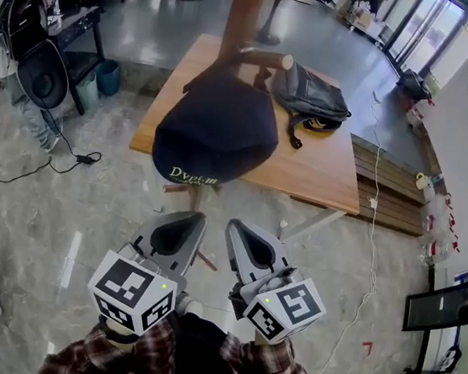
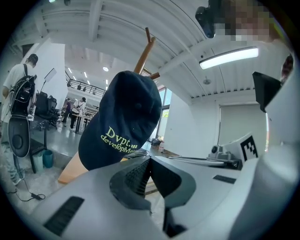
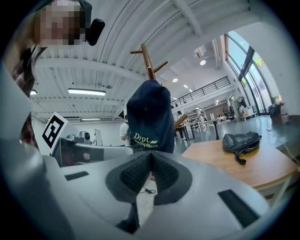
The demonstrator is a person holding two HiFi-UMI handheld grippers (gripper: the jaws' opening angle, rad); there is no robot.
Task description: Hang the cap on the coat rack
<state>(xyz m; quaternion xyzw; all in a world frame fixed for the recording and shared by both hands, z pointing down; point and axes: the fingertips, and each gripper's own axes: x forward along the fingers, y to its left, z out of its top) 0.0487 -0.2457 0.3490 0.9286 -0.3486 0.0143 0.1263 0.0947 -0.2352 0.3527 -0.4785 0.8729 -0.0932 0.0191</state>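
On the coat rack [image 1: 245,10] the cap [image 1: 217,133] hangs free of the left gripper [image 2: 149,159] and right gripper [image 3: 151,153], both closed on nothing, so the hanging seems done and only backing away is left.

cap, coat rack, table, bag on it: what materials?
Cap: dark navy fabric, matte, sags softly; lime lettering, print or stitching unclear. Coat rack: wood, smooth reddish-brown finish, rounded pegs. Table: light wood or wood-look laminate, cannot tell which. Bag: dark grey synthetic fabric, probably nylon, slight sheen.
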